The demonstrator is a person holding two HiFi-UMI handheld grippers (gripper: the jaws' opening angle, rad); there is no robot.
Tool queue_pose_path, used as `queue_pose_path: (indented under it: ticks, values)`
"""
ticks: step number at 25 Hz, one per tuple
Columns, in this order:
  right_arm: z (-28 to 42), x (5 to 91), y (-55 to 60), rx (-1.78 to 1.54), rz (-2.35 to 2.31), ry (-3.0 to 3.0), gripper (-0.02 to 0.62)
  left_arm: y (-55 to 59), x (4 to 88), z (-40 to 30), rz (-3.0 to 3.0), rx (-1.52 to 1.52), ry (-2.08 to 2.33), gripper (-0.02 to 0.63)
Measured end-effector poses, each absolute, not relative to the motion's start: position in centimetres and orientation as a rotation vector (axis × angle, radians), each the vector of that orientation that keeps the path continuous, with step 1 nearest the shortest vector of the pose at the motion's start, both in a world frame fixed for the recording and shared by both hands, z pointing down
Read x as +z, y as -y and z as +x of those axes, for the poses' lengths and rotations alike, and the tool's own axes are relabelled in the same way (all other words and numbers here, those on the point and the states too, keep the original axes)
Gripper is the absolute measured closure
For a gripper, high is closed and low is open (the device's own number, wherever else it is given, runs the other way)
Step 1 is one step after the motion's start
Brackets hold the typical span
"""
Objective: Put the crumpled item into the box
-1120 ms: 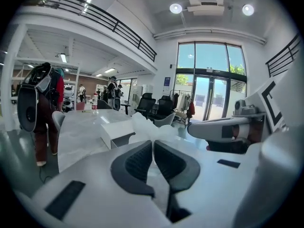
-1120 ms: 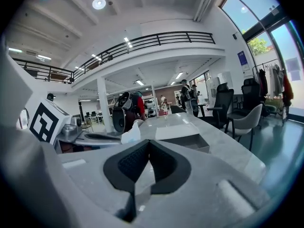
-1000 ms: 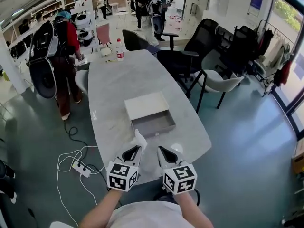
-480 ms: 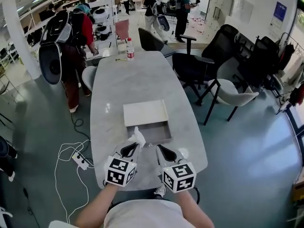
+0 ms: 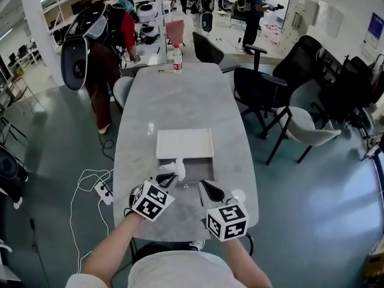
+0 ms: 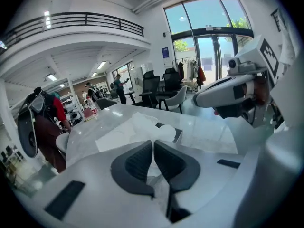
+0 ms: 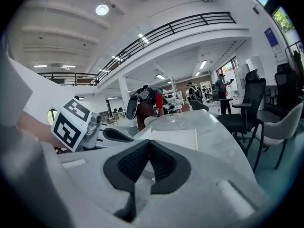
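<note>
A white crumpled tissue (image 5: 176, 167) is pinched in my left gripper (image 5: 169, 176), which is shut on it at the near edge of the box. In the left gripper view the tissue (image 6: 148, 126) bulges out past the closed jaws of the left gripper (image 6: 153, 145). The box (image 5: 184, 144) is flat and white, with its grey open tray (image 5: 200, 171) pulled out toward me. My right gripper (image 5: 207, 191) hovers just right of the left one, near the tray's front. It looks shut and empty in the right gripper view (image 7: 148, 145).
The long grey table (image 5: 180, 101) runs away from me, with a water bottle (image 5: 177, 58) at its far end. Black and white chairs (image 5: 264, 83) stand to the right. People with backpacks (image 5: 96, 41) stand at the far left. Cables and a power strip (image 5: 101, 189) lie on the floor to the left.
My left gripper has carried the tissue forward to the front edge of the box's open tray. The right gripper has stayed beside it.
</note>
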State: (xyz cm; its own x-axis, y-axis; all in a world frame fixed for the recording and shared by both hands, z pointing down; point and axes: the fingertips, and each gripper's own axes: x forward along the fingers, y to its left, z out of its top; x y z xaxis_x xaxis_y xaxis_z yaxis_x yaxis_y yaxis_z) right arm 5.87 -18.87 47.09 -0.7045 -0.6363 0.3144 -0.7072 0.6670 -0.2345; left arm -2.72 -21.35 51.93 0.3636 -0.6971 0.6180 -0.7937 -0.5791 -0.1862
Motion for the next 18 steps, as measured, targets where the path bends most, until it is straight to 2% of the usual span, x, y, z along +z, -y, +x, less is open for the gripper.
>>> queue_pose_path:
  ticks: [8,18]
  values:
    - [6.4,48.2,20.1,0.555,1.097,2.659,0.591,23.0,55.3,-1.2,2.535,1.351,1.122,0.584]
    - [5.5,49.4,21.3,0.576,1.162,2.596,0.591,24.8,59.1,-0.7,2.576,1.561,0.85,0.584]
